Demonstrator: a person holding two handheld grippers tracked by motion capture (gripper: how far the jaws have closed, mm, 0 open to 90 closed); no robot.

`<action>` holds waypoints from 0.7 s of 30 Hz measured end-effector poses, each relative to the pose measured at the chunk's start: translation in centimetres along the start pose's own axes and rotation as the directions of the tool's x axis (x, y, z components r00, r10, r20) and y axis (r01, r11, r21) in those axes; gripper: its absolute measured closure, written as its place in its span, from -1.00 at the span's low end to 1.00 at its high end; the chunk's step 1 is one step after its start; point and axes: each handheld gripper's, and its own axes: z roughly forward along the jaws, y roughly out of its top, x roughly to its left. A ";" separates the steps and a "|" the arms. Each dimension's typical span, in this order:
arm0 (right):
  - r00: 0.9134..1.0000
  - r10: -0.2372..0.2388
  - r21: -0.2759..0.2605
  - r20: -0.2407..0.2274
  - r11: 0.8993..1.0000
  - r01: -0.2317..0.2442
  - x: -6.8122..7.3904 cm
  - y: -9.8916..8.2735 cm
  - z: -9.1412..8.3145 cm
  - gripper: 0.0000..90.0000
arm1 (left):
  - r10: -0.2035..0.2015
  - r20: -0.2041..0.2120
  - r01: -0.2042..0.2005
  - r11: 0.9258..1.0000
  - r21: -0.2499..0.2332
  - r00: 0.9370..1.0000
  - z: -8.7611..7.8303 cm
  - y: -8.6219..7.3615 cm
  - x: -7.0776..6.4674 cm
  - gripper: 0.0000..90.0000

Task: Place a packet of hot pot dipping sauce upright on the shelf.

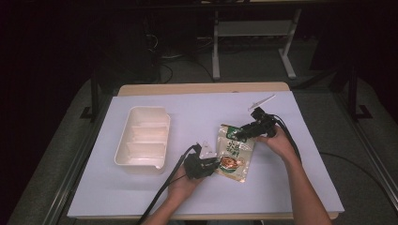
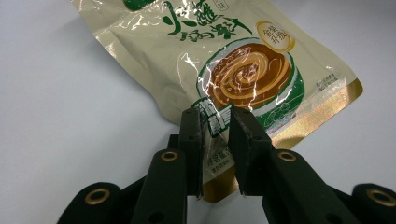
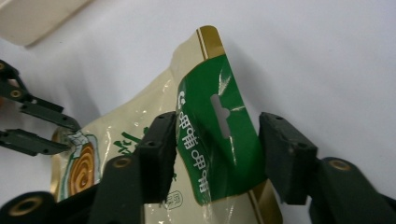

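Note:
A cream and green food pouch (image 1: 234,152) lies on the white table sheet, its picture of a bowl facing up. My left gripper (image 1: 215,164) is at the pouch's lower left edge. In the left gripper view its jaws (image 2: 215,116) stand a narrow gap apart over the flat pouch (image 2: 243,70), whose print shows unwrinkled between them. My right gripper (image 1: 241,133) is at the pouch's top end. Its jaws (image 3: 219,123) are wide apart on either side of the green header of the pouch (image 3: 210,158), which curls upward. The left gripper (image 3: 70,136) shows there at the far left.
A cream divided tray (image 1: 123,140) sits on the sheet left of the pouch, and its corner (image 3: 28,18) shows in the right gripper view. A thin white strip (image 1: 261,101) lies near the far right of the sheet. Cables trail from both grippers toward the near edge.

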 end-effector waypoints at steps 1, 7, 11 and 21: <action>1.000 -0.007 -0.016 -0.005 1.000 0.007 0.2 0.0 -0.5 0.16 | -0.001 0.001 0.001 1.000 0.000 1.000 0.0 0.0 0.0 0.67; 0.998 -0.038 -0.060 -0.059 0.998 0.034 0.9 0.0 -2.0 0.36 | 0.001 0.001 -0.001 1.000 0.000 1.000 0.0 0.0 0.0 0.66; 0.994 -0.064 -0.050 -0.084 0.997 0.060 1.4 0.0 -2.2 0.50 | 0.001 -0.002 -0.001 1.000 0.002 1.000 0.0 0.0 0.0 0.66; 0.993 -0.090 0.073 -0.081 0.993 0.096 2.2 0.2 0.0 0.71 | -0.001 0.000 0.001 1.000 0.002 1.000 0.0 0.0 0.0 0.65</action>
